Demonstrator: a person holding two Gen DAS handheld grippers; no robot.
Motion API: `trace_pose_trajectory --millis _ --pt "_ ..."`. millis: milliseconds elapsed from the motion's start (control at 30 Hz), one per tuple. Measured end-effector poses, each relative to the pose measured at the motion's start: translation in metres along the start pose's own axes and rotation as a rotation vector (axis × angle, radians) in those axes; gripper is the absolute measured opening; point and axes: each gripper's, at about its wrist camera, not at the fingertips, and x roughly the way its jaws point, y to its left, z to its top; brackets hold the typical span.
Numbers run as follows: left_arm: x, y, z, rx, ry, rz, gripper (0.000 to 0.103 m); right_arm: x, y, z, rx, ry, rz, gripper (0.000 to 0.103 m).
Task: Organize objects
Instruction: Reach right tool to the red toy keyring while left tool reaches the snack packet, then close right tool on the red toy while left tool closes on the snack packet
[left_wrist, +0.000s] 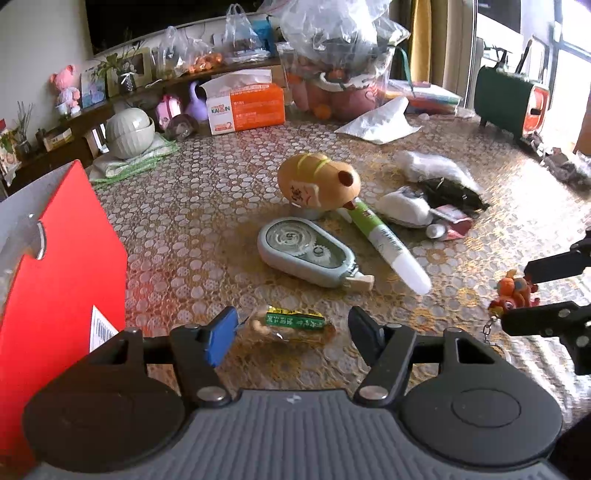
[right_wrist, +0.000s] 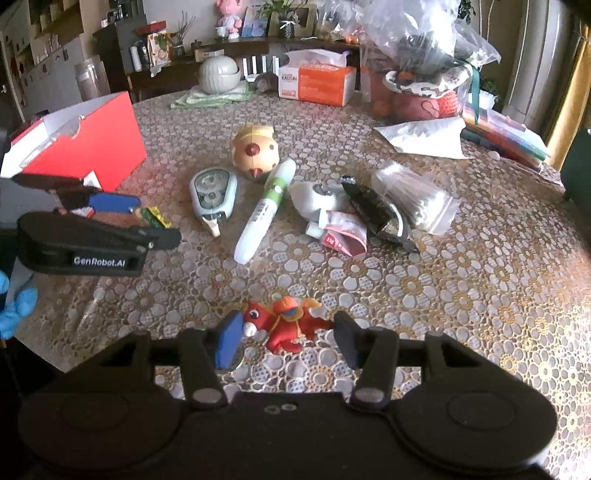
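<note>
A small red toy horse with a keychain is seen lying on the table, bracketed by the wide-open right gripper. It is judged light and rigid, with a loose chain; the body is best pinched across its middle. A clear snack packet with a green label is framed between the spread fingers of the left gripper; it is likely soft and slippery. Just beside it a red box is cut off by the frame, its inside hidden. The chain's ring is barely made out.
</note>
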Motion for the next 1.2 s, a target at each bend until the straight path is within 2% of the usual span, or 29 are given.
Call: trace_pose_trajectory --millis 300,400,500,567,600,633,700,833,1100,1200 --pt "-0.032 -0.003 -0.008 -0.036 -0.012 -0.043 0.059 -0.027 0.006 0.005 0.013 -0.033 0.009 0.054" --pt "-0.042 -0.002 -0.011 -0.04 -0.008 -0.056 0.042 -0.037 0.011 0.006 0.006 -0.048 0.012 0.054" --pt "-0.047 -0.002 -0.014 -0.034 -0.007 -0.054 0.042 -0.044 0.015 0.007 -0.003 -0.059 0.006 0.054" --pt "-0.05 -0.001 -0.016 -0.029 -0.002 -0.092 0.042 -0.047 0.017 0.007 -0.005 -0.065 0.002 0.054" --pt "-0.052 -0.001 -0.018 -0.026 -0.007 -0.101 0.046 -0.049 0.018 0.007 -0.006 -0.067 0.002 0.054" --pt "-0.054 -0.002 -0.02 -0.017 -0.011 -0.095 0.061 -0.05 0.019 0.007 -0.007 -0.069 0.003 0.054" --pt "-0.056 -0.003 -0.022 -0.008 -0.02 -0.091 0.08 -0.053 0.02 0.005 -0.009 -0.072 0.005 0.054" --pt "-0.053 -0.005 -0.023 -0.001 -0.002 -0.131 0.081 -0.054 0.02 0.003 -0.013 -0.069 0.007 0.054" --pt "-0.018 -0.016 -0.027 0.056 0.08 -0.093 0.081 -0.05 0.011 -0.001 0.009 -0.057 0.007 0.054" --pt "-0.011 -0.015 -0.026 0.043 0.082 -0.084 0.082 -0.047 0.006 -0.003 0.018 -0.049 0.008 0.054"
